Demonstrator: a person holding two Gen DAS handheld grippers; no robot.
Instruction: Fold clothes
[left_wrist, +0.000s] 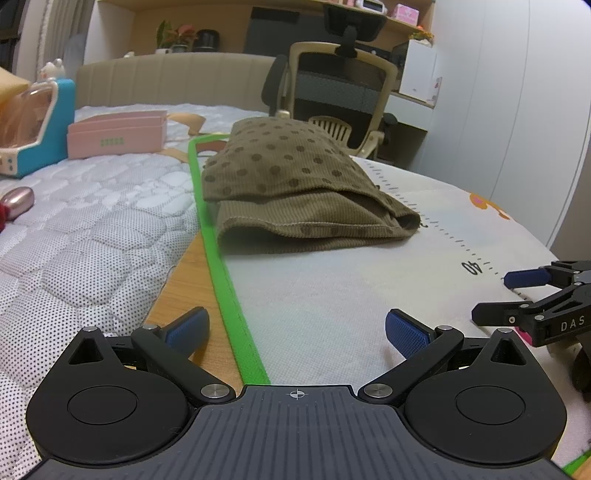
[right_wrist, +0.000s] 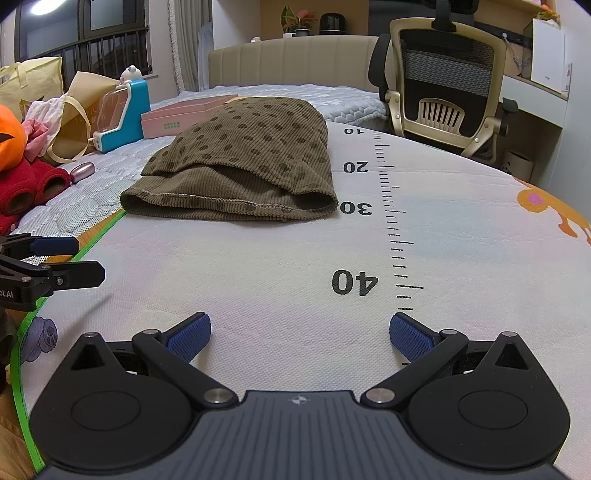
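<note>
A brown corduroy garment with dark dots (left_wrist: 291, 184) (right_wrist: 243, 166) lies folded in layers on a white mat (left_wrist: 332, 295) (right_wrist: 277, 258) with a printed ruler and a green border. My left gripper (left_wrist: 297, 328) hovers open over the mat's green edge, well short of the garment, nothing between its blue pads. My right gripper (right_wrist: 300, 334) is open too, above the mat near the "40" mark, empty. Each gripper shows at the side of the other's view: the right gripper (left_wrist: 517, 295) and the left gripper (right_wrist: 70, 258).
A quilted bed (left_wrist: 92, 229) lies left of the mat, with a pink box (left_wrist: 116, 134), a blue-and-white toy (left_wrist: 37, 125), bags and red fabric (right_wrist: 29, 184). An office chair (right_wrist: 443, 85) and a desk stand beyond the mat's far right.
</note>
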